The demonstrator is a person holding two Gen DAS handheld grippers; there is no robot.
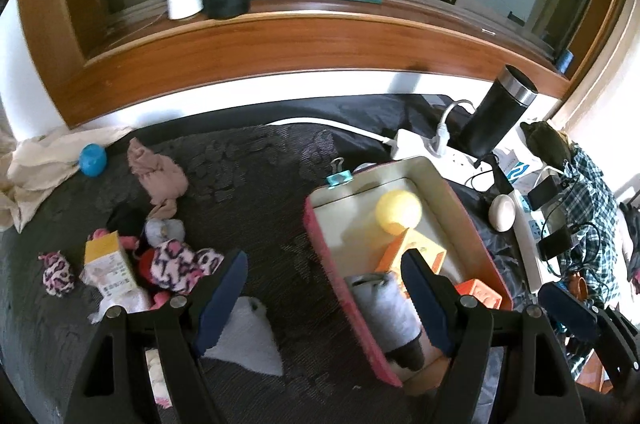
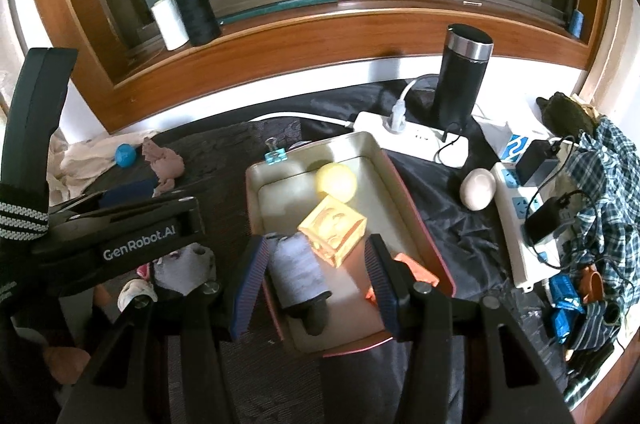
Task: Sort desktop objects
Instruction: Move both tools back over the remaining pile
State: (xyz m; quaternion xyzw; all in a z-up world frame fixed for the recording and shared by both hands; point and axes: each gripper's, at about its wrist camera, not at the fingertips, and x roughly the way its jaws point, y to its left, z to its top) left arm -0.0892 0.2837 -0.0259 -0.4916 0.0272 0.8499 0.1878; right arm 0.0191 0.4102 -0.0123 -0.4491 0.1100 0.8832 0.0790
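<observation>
While both grippers hang over the dark cloth, the findings are as follows.

Left gripper (image 1: 320,298): jaws apart, nothing between the pads; bare dark cloth lies below the gap.
Right gripper (image 2: 316,282): jaws apart, over the near end of the tray; the pads do not press on anything.
Tray (image 2: 416,224): red-sided, pale inside; its near end sits under the right jaws, and the left gripper's right-hand finger overlaps its near left wall.
Grey sock roll (image 2: 296,270): in the tray, just inside the right gripper's left-hand finger; whether that finger touches it cannot be told.
Yellow block (image 2: 332,230): in the tray, just beyond the right jaws, tilted.
Yellow ball (image 2: 336,182): in the tray's far part, beyond the block.
Orange piece (image 2: 412,270): in the tray, beside the right gripper's right-hand finger.
Clip (image 2: 276,154): blue, on the tray's far left corner.
Sock pile (image 1: 176,260): pink-and-black patterned, left of the left jaws, with a small yellow box (image 1: 110,262) beside it.
White cloth (image 1: 252,340): under the left gripper's left-hand finger.
Blue ball (image 1: 93,159): far left, well apart from both jaws.
Flask (image 2: 460,80): black, upright, beyond the tray, behind a power strip (image 2: 412,138).
</observation>
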